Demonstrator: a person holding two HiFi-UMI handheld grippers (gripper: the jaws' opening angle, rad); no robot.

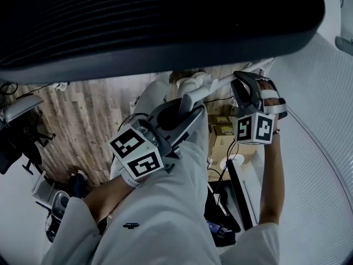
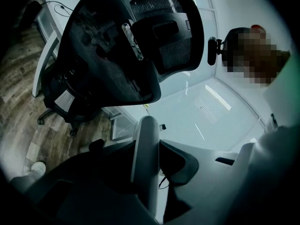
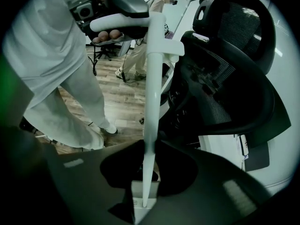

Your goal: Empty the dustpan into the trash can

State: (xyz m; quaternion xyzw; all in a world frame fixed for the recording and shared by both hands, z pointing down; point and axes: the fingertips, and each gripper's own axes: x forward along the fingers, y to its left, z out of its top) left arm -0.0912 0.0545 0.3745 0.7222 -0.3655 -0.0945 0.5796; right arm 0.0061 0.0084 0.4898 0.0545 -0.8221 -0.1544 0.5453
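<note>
No words, brand names or numbers can be read anywhere. Below the black office chair [image 1: 165, 26], the left marker cube [image 1: 136, 153] and the right marker cube [image 1: 254, 128] bear black-and-white square code patterns, not letters. The cardboard boxes [image 1: 220, 130], also below the chair, carry print too small to read. A small white label [image 3: 241, 145] just under the chair's mesh back is too blurred to read.
</note>
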